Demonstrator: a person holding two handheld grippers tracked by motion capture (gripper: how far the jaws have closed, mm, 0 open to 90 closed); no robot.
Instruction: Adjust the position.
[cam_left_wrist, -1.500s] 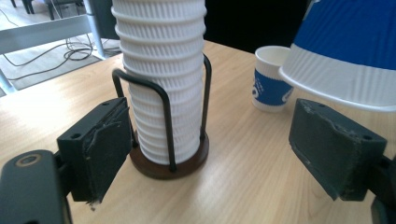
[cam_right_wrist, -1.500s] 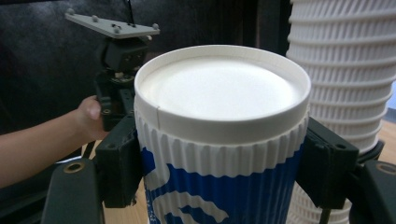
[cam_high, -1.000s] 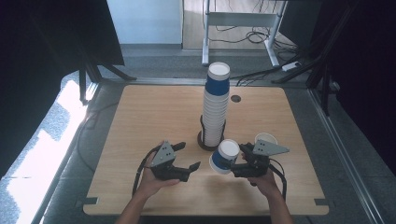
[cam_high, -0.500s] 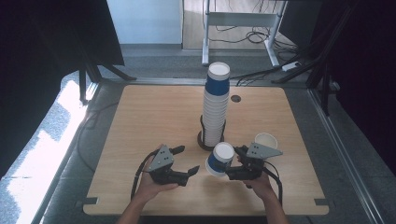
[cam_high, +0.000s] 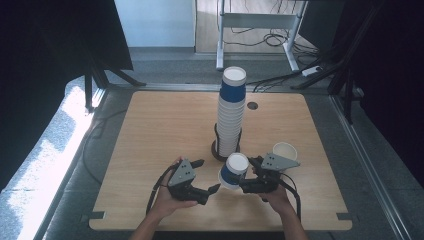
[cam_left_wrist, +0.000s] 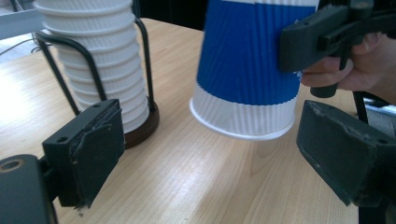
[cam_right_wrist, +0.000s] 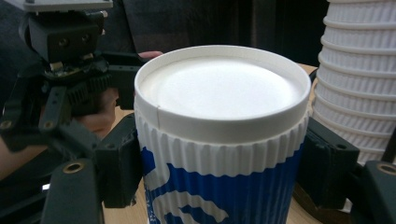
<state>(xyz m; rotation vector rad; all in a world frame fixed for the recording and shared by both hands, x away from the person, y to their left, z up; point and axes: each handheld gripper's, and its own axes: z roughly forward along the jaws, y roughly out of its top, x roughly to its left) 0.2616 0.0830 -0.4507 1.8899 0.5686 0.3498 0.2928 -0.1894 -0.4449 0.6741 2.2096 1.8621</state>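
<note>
A blue and white ribbed paper cup hangs upside down and tilted just above the table, with my right gripper shut on its sides. In the right gripper view the cup's white base faces the camera between the jaws of my right gripper. My left gripper is open to the left of the cup. Its jaws have just been opening. In the left gripper view the cup hangs ahead of my left gripper, and neither pad touches it.
A tall stack of upturned cups stands in a dark wire holder at the table's middle. A single white cup sits upright beside the right hand. The wooden table has a small hole at the back.
The left gripper's jaws have spread wider apart. The right gripper has shifted the cup slightly left, toward the left gripper. Both hands stay near the front edge.
</note>
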